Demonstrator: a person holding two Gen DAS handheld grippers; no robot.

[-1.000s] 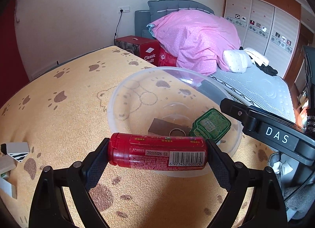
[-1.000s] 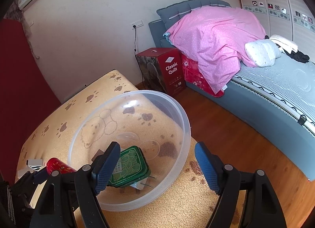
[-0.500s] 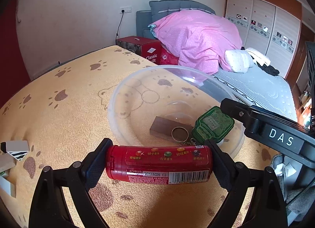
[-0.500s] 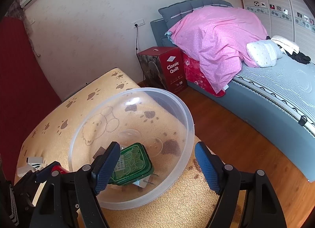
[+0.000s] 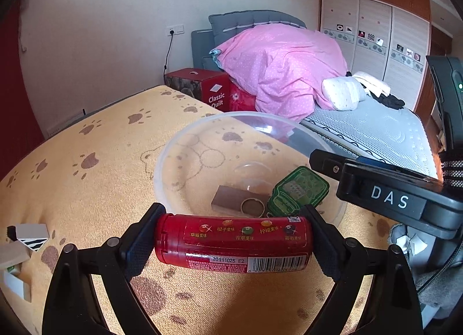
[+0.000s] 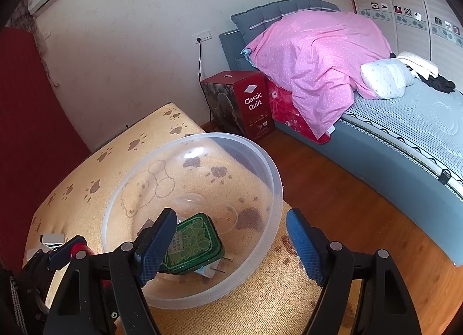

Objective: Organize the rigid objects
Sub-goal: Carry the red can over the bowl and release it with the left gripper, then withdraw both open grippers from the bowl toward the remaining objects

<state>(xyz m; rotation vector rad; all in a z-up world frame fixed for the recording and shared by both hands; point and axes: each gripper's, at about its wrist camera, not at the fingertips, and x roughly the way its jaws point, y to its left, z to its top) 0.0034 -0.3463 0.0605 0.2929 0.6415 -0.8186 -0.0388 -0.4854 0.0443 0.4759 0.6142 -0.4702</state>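
My left gripper (image 5: 233, 244) is shut on a red candy tube (image 5: 231, 236), gripped end to end and lying crosswise just short of the near rim of a clear plastic bowl (image 5: 173, 155). In the bowl lie a green tin (image 5: 299, 190), a small wooden block (image 5: 227, 199) and a key ring (image 5: 253, 207). My right gripper (image 6: 231, 245) stands open over the bowl's (image 6: 272, 167) near right side, one pad inside by the green tin (image 6: 199, 242), the other outside the rim. The red tube (image 6: 77, 248) peeks in at lower left.
The bowl rests on a yellow paw-print blanket (image 5: 86, 176). Small black-and-white blocks (image 5: 31, 236) lie at its left edge. Beyond are a red quilt box (image 6: 254, 100), a bed with a pink duvet (image 6: 318, 54) and a wooden floor (image 6: 347, 204).
In the left wrist view the tube has drawn back from over the bowl's near rim to just in front of it and rolled a little. The right gripper has stayed put.
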